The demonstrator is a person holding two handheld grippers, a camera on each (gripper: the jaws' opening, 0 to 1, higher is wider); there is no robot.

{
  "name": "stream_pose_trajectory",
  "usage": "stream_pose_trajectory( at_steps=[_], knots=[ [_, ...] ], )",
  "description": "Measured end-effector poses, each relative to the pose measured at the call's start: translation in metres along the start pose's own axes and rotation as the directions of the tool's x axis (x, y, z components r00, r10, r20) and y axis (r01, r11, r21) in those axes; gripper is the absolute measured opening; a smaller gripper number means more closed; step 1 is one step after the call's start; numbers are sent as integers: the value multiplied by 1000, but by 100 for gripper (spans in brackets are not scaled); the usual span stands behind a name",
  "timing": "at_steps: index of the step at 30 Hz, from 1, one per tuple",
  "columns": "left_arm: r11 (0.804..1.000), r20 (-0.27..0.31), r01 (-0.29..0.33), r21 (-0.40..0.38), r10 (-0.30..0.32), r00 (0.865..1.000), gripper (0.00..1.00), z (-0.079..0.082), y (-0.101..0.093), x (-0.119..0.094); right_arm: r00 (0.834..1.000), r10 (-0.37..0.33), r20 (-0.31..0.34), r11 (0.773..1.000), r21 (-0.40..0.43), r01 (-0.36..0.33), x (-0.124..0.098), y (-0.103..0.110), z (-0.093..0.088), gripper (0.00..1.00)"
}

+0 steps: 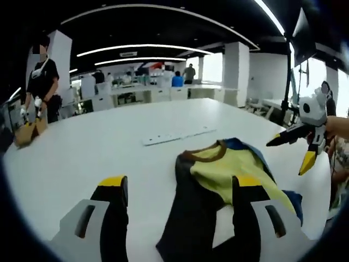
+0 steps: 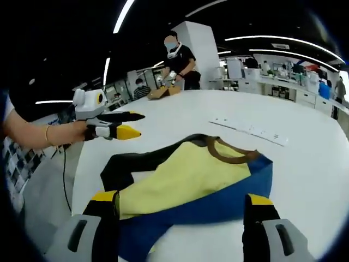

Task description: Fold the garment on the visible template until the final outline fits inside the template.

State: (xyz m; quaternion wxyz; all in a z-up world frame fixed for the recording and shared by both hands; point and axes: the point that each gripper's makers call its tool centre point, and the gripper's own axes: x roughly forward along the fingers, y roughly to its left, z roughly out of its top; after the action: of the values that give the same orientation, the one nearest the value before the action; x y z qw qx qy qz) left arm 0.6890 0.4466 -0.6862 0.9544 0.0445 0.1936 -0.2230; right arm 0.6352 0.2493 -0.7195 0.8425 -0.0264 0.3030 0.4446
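Note:
A garment [image 1: 229,169] with a yellow front, black sleeve, blue edge and brown collar lies crumpled on the white table [image 1: 109,142]. My left gripper [image 1: 180,183] is open above its near black edge, holding nothing. In the left gripper view, the right gripper [image 1: 286,157] comes in from the right, open, beyond the garment's blue side. In the right gripper view the garment [image 2: 191,174] spreads between the open jaws of my right gripper [image 2: 181,198]. The left gripper [image 2: 140,124], held in a hand, hovers open over the table left of the black sleeve.
A long white strip [image 1: 177,135] lies flat on the table beyond the collar, also the strip [image 2: 251,131] in the right gripper view. A person in black [image 1: 42,82] handles a brown object [image 1: 27,131] at the far table corner. Desks and more people stand behind.

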Motion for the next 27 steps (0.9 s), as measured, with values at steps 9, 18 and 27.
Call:
stream_pose_trajectory(
  at_steps=[9, 18, 27],
  knots=[
    [1000, -13, 14, 13, -14, 1000, 73, -18, -13, -33, 995, 97, -25, 995, 4, -97, -7, 43, -23, 89],
    [998, -50, 23, 65, -20, 999, 67, -44, -19, -64, 988, 145, -43, 989, -4, -146, -12, 72, -41, 82],
    [996, -125, 8, 84, 2, 992, 59, -78, -14, -71, 985, 164, -51, 986, -31, -166, -10, 97, -59, 68]
  ],
)
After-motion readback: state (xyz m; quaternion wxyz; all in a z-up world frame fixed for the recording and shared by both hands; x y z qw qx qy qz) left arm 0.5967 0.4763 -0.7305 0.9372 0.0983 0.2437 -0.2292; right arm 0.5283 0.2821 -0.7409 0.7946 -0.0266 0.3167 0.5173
